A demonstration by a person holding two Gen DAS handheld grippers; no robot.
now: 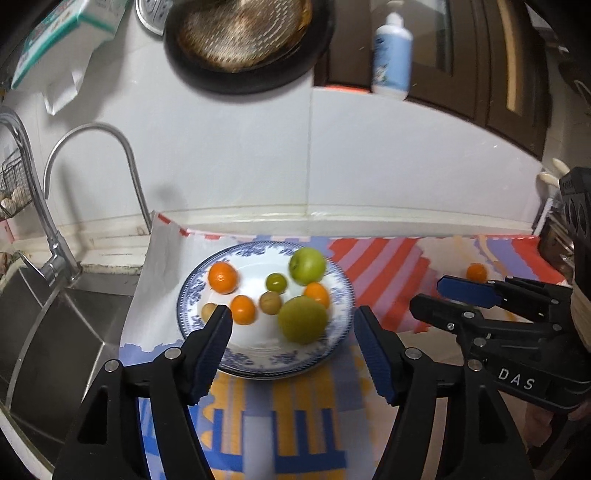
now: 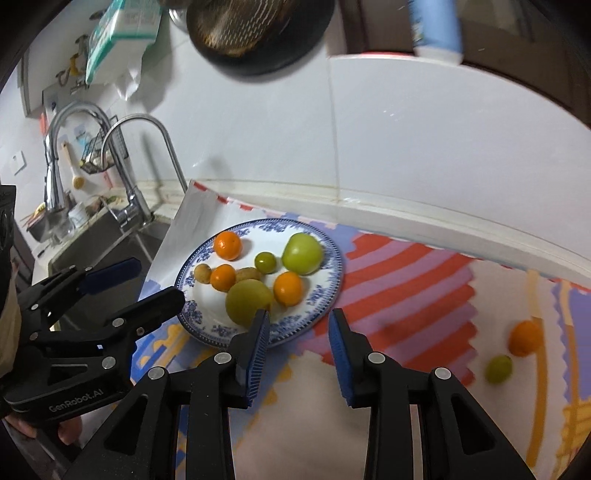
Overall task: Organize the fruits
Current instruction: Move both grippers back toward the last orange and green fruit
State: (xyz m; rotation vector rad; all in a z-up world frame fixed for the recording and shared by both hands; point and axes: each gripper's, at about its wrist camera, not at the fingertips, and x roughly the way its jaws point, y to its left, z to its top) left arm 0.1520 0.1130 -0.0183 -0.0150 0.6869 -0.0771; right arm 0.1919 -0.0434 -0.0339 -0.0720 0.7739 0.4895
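A blue-and-white plate sits on the patterned mat and holds several fruits: oranges, two green apples, a small green fruit and small brown ones. A loose orange and a small green fruit lie on the mat to the right. My left gripper is open and empty, hovering at the plate's near edge. My right gripper is open and empty, just right of the plate.
A sink with two faucets lies left of the mat. A white tiled wall stands behind. A dark pan, a blue-white bottle and a green-white box sit above.
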